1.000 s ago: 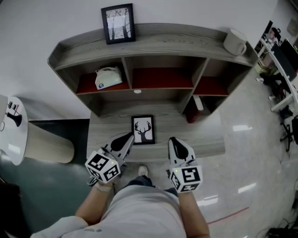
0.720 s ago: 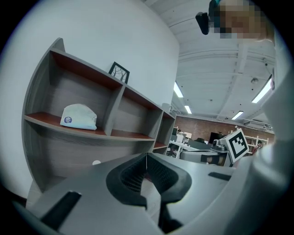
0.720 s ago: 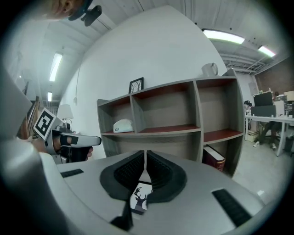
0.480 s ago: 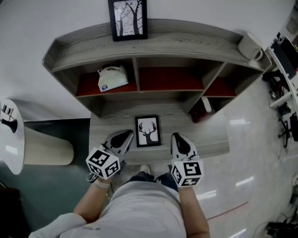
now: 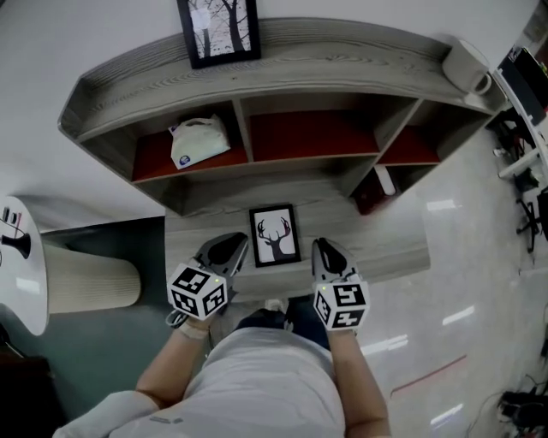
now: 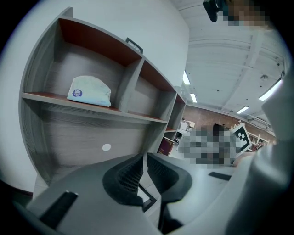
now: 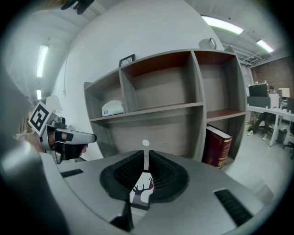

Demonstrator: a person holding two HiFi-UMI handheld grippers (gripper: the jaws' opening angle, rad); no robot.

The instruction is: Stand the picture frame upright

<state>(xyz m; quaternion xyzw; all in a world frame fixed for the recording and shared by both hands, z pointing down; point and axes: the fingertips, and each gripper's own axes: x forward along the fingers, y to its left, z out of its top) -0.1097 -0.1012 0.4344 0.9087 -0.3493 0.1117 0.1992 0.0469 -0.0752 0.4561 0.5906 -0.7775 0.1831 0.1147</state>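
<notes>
Picture frame [image 5: 276, 235] with the deer print lies flat, face up, on the counter [image 5: 377, 248] in front of the shelf unit [image 5: 257, 73]; the task is not yet done. Left gripper [image 5: 241, 243] sits just beside the frame's left edge and right gripper [image 5: 322, 245] just beside its right edge, so the two flank it, probably to get at both side edges at once. Left gripper view: fingers closed to a thin slit, nothing between them, a dark corner of the frame [image 6: 148, 202] visible below the tips. Right gripper view: fingers likewise together and empty, the deer print [image 7: 141, 190] showing on the counter beneath them. Neither gripper holds the frame. Judgement: closed fingers look suited to nudging or prying a flat edge up, since the frame offers no grip while flat. A second frame [image 5: 218, 26] stands upright on top of the shelf unit, leaning at the wall.
</notes>
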